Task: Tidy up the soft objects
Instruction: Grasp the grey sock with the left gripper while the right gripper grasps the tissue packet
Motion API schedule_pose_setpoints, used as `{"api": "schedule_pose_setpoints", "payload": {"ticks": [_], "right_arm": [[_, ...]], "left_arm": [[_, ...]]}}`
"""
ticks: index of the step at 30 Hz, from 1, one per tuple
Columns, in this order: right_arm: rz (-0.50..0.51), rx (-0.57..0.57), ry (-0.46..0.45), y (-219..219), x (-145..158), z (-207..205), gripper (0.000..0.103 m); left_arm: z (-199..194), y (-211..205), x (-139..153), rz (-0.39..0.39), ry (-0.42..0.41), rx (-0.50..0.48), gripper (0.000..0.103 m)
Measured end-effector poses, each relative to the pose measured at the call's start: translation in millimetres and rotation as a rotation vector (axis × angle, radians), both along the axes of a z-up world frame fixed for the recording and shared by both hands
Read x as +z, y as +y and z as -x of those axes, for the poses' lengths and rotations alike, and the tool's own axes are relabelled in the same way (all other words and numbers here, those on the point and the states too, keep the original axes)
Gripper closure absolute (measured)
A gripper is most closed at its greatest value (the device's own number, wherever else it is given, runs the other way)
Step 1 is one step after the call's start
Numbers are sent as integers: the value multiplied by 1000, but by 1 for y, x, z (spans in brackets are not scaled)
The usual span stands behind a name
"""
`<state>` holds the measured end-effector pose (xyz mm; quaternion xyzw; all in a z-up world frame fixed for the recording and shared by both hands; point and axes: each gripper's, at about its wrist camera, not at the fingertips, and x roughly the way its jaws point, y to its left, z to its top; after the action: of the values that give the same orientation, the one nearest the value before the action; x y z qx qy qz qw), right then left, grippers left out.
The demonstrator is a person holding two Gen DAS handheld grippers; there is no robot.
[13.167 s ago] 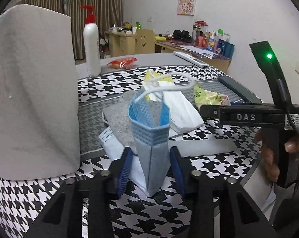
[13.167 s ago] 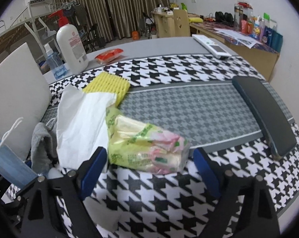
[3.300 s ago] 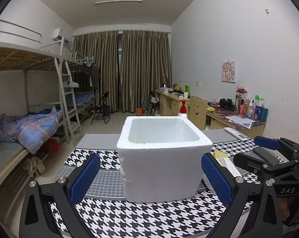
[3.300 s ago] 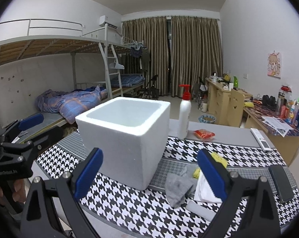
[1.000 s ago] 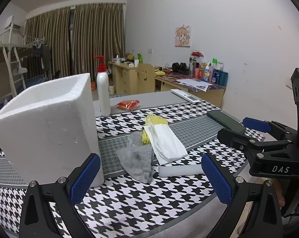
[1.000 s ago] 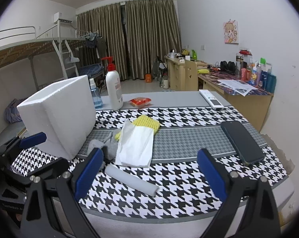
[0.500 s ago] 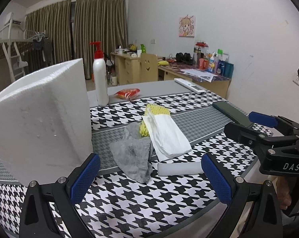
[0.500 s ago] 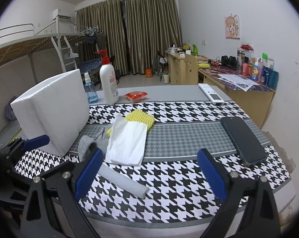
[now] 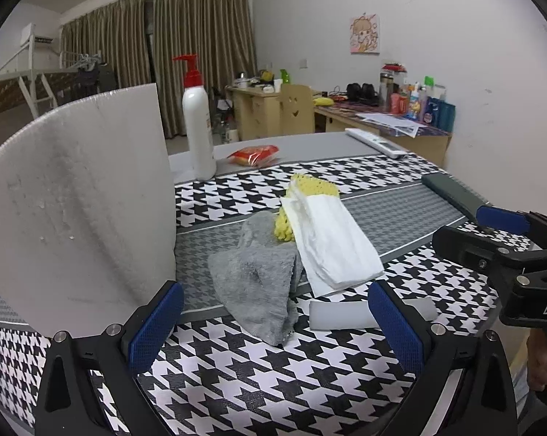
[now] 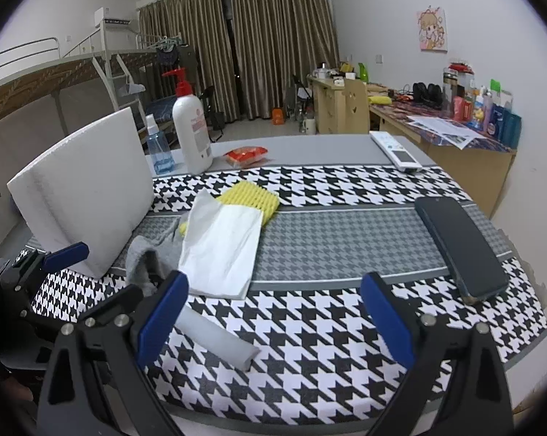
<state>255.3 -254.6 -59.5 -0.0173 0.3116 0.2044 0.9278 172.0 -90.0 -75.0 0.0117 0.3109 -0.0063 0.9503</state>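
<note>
The gray cloth (image 9: 259, 283) is a soft crumpled heap on the tabletop (image 9: 273, 381), lying right in front of the left gripper (image 9: 273, 321), about in line w/ the gap between its jaws. Its long side runs away from the camera, toward the yellow sponge (image 9: 310, 190) behind it. The far end of the cloth touches the sponge, & a white folded tissue (image 9: 331, 239) lies over the sponge, its edge just beside the cloth on the right. A white foam stick (image 9: 340, 318) lies crossways near the front, right of the cloth, partly behind the right blue pad.

Left jaws are wide apart & hold nothing. Right gripper (image 10: 277, 314) jaws are wide apart too, nothing in them. In the right view the cloth (image 10: 146, 258) sits off to the left, past the left blue pad, so the left hand looks nearer & better lined up. The tissue (image 10: 222, 247) & foam stick (image 10: 219, 341) sit closer to the right jaws.

The big white foam box (image 9: 77, 210) stands on the left, just beside the cloth. That's prob. where the soft things go. I think the next move is: left jaws go straight ahead & down onto the cloth, then lift it left into the box.

Farther back: pump bottle (image 9: 197, 130), red packet (image 9: 253, 154), remote (image 9: 377, 143), dark phone (image 10: 458, 247).
</note>
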Motion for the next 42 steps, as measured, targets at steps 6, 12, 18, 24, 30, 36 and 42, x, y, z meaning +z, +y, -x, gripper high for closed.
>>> {"api": "schedule_pose_setpoints", "payload": {"ticks": [6, 12, 18, 24, 30, 36, 42], "right_arm": [[7, 26, 10, 5, -2, -8, 5], [6, 51, 25, 10, -3, -16, 5], [16, 81, 37, 18, -4, -21, 5], [9, 110, 80, 25, -10, -29, 5], [21, 136, 115, 33, -14, -35, 5], [33, 175, 135, 43, -18, -38, 9], [49, 192, 185, 50, -28, -47, 22]], "left_arm": [[-7, 0, -5, -8, 26, 8, 9], [-14, 3, -10, -1, 62, 35, 13], [-16, 2, -11, -19, 93, 54, 19], [-22, 7, -13, -13, 127, 73, 26], [-25, 10, -17, -4, 157, 79, 32], [-27, 15, -20, 15, 180, 79, 39], [-28, 14, -22, 19, 205, 49, 49]]}}
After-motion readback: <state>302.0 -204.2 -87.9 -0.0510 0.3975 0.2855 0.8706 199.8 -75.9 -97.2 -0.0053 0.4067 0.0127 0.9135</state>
